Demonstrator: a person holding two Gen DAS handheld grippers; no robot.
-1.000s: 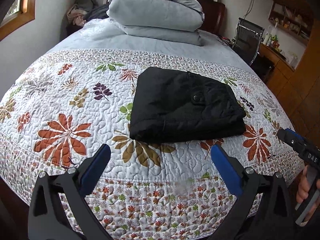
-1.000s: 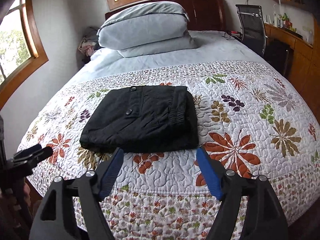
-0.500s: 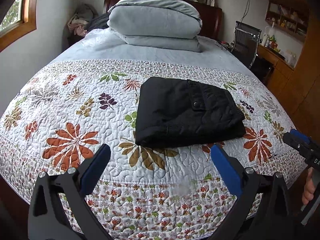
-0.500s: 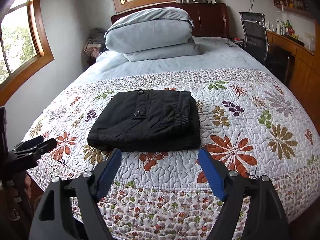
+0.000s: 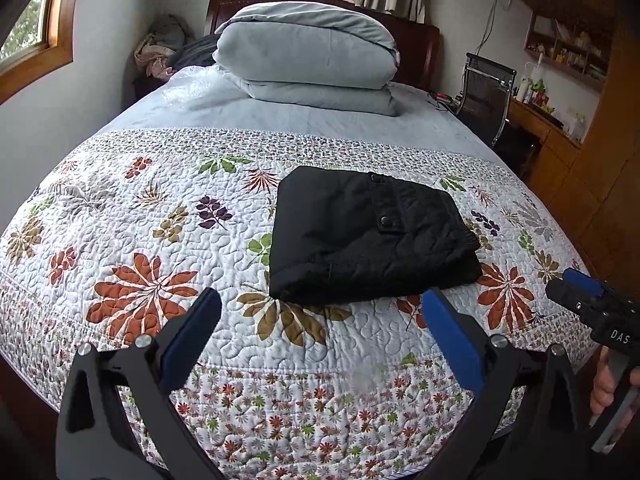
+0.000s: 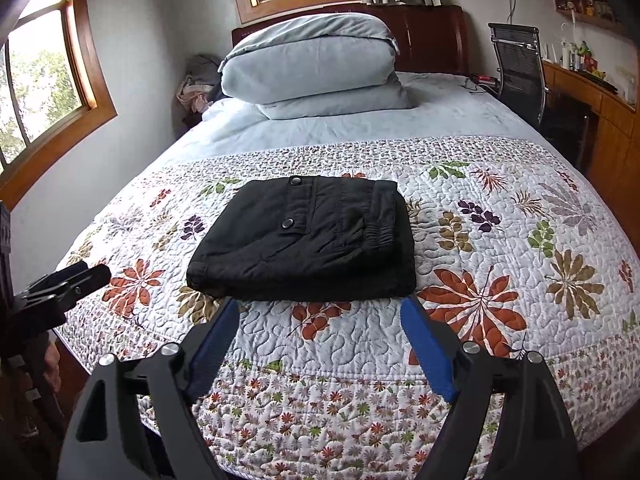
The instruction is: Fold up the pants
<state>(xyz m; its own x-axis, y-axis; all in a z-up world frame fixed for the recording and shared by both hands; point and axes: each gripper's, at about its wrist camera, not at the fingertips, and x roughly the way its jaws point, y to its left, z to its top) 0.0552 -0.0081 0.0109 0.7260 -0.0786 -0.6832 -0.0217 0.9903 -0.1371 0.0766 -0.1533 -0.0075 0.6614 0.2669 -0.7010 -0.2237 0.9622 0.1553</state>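
Pants: the black pants (image 5: pixel 370 238) lie folded into a compact rectangle on the floral quilt (image 5: pixel 132 216), near the foot of the bed, snap buttons facing up; in the right wrist view the same bundle (image 6: pixel 308 240) sits just beyond the fingertips, elastic waistband on its right edge
Left gripper: the left gripper (image 5: pixel 320 320) hovers above the quilt with its blue-padded jaws spread wide, nothing between them, clear of the pants
Right gripper: the right gripper (image 6: pixel 318 316) is likewise spread wide and empty, its tips just short of the near edge of the pants without touching
Change since a second ago: both grippers have drawn back and up from the bed; the pants look smaller and sit further off in both views, and more of the window and curtain shows above the headboard
Pants since then: same fold, same place on the quilt, unmoved
Background: a folded grey duvet (image 5: pixel 308 64) is stacked at the head of the bed, and a black office chair (image 6: pixel 520 64) stands by the wooden desk on the right
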